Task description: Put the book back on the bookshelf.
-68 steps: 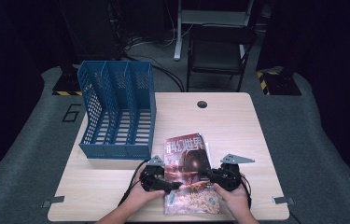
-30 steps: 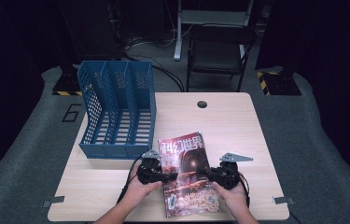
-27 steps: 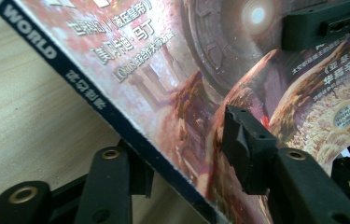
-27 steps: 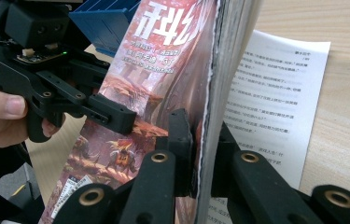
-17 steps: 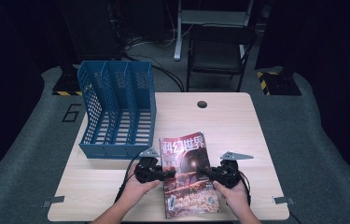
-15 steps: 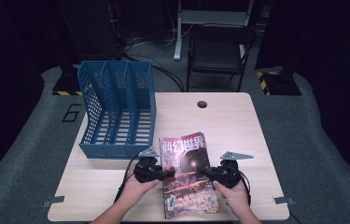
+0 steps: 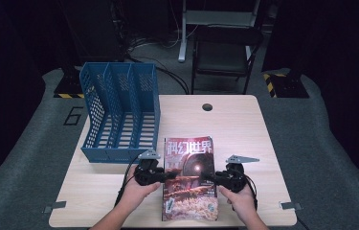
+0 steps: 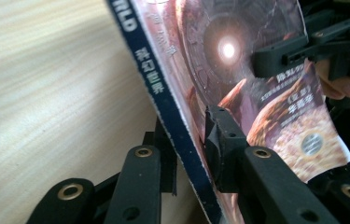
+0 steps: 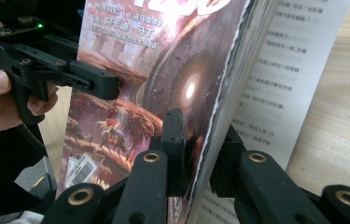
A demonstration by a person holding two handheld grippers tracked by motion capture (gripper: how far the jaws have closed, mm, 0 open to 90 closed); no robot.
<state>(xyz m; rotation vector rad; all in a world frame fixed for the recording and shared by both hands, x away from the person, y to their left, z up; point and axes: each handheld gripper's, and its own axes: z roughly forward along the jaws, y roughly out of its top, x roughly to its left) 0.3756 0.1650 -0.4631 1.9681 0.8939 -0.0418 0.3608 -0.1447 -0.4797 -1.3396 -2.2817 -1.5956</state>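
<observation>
Mag point(image 7: 188, 177) raised farther; underside text point(image 9: 275, 84).

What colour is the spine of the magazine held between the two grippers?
Dark blue with white lettering, clearest in the left gripper view, on the glossy magazine's spine.

Light wooden table point(image 7: 244, 124), round grommet hole point(image 7: 207, 107); blue three-slot file rack point(image 7: 119, 112) standing at left.

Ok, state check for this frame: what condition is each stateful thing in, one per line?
magazine: closed, gripped at both side edges, spine at the left gripper
left gripper: shut on the magazine's spine edge
right gripper: shut on the magazine's open page edge
blue file rack: upright on the table, all three slots empty
</observation>
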